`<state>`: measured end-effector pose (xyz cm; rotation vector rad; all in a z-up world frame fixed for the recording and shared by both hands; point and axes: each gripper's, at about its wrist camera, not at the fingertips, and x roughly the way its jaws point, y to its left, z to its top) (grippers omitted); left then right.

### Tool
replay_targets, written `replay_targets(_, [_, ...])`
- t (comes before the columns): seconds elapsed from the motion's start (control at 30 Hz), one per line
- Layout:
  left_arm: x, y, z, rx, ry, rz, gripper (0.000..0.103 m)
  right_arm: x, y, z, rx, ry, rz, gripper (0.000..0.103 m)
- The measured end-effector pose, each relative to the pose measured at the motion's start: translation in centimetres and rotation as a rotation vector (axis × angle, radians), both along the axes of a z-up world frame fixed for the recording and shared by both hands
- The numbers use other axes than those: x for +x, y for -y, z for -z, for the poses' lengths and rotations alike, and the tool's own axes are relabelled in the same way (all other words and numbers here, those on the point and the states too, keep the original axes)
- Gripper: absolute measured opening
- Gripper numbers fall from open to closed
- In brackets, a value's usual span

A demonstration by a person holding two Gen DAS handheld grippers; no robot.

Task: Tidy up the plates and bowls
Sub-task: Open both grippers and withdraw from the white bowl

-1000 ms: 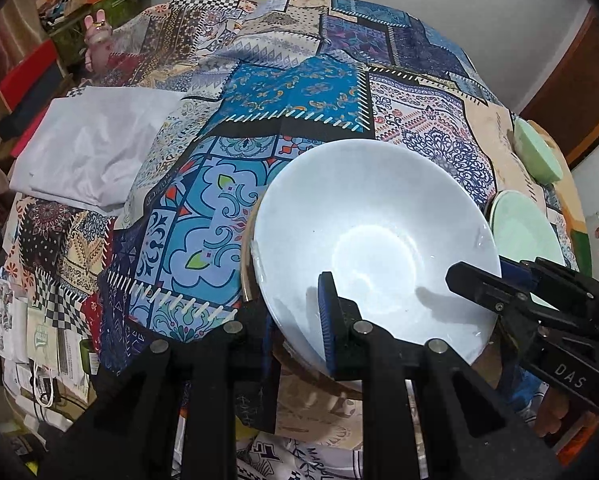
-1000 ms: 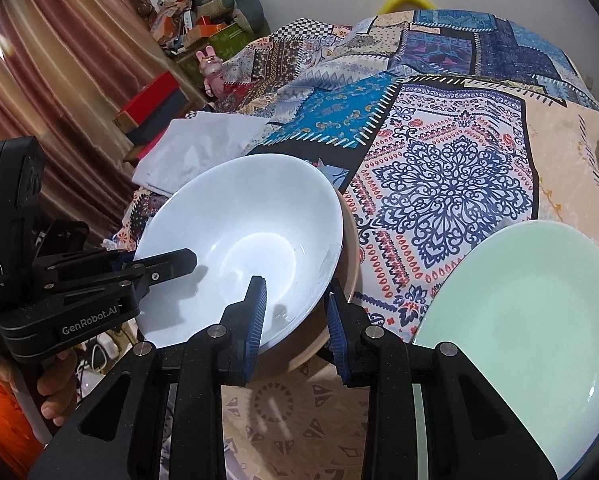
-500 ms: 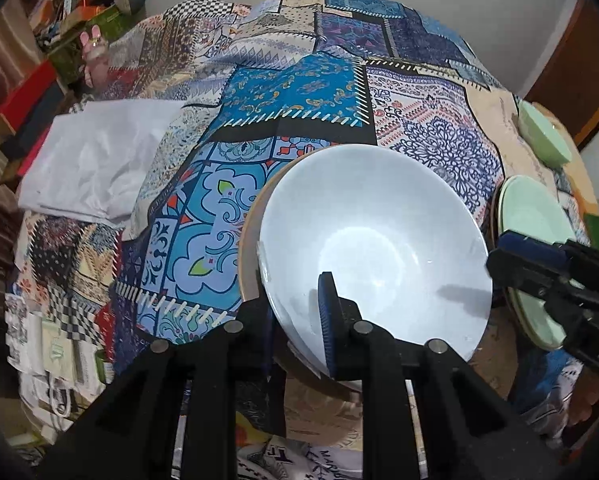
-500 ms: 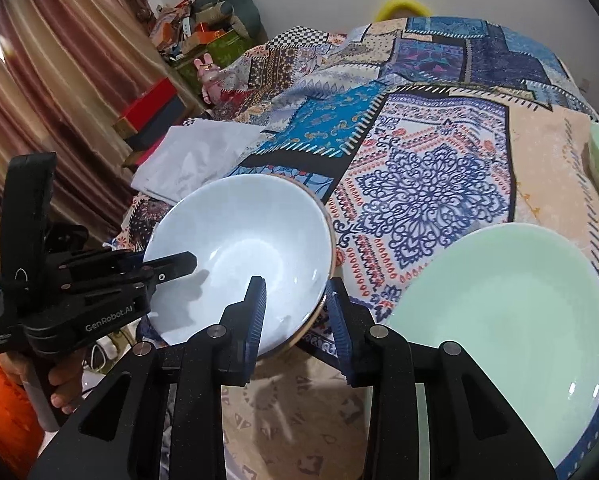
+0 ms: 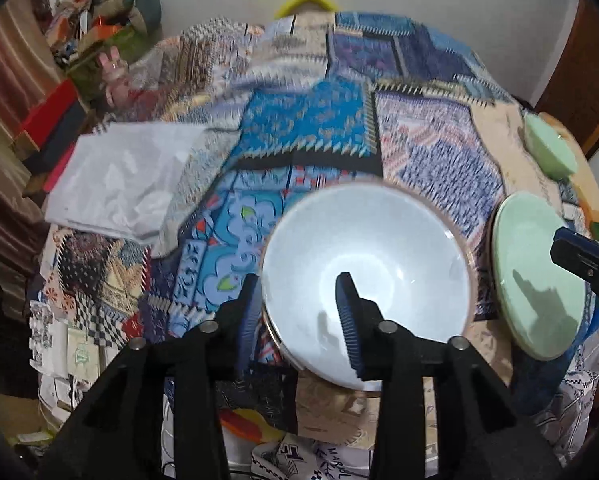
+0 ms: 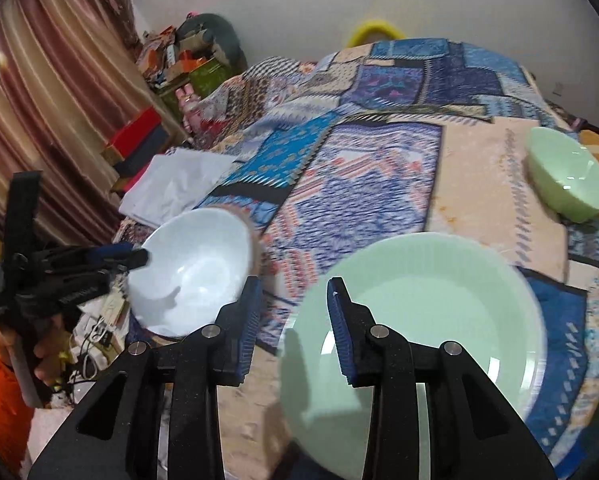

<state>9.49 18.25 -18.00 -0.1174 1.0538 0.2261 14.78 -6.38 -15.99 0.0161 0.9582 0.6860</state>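
A white bowl (image 5: 371,264) sits nested in a brown-rimmed bowl on the patterned cloth; it also shows in the right wrist view (image 6: 191,268). My left gripper (image 5: 299,316) is open, its jaws straddling the white bowl's near rim without gripping. A pale green plate (image 6: 431,320) lies to the right, also seen in the left wrist view (image 5: 535,280). My right gripper (image 6: 293,320) is open and empty, one finger over the green plate's near left rim. A small green bowl (image 6: 567,172) sits at the far right, also in the left wrist view (image 5: 551,148).
A patchwork cloth (image 5: 307,128) covers the surface. A folded white cloth (image 5: 127,176) lies at the left. Boxes and clutter (image 6: 171,64) stand by the curtain at the far left. The surface's near edge drops off just below the bowls.
My left gripper has opened and let go of the white bowl, which now rests level in the brown-rimmed bowl. My right gripper has moved right, from the bowl to the green plate.
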Motion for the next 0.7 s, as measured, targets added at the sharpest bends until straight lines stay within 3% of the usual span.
replay_targets(0.1, [0.1,0.7,-1.5,0.006,0.038,0.0,0.047,0.3,2.4,-0.6,-0.008,0.032,0.044,0.034])
replay_targets(0.27, [0.7,3.1,-3.6,0.025,0.118,0.02,0.072,1.6,6.8,-1.9,-0.04,0.077,0.131,0.037])
replay_targets(0.43, [2.7,6.7,-5.0,0.002,0.165,0.084,0.087,3.1,11.5,-3.0,-0.061,0.111,0.228,0.042])
replay_targets(0.7, [7.7,12.7,-6.2,-0.032,0.199,0.193,0.09,6.5,17.4,-3.5,-0.076,0.119,0.35,0.047])
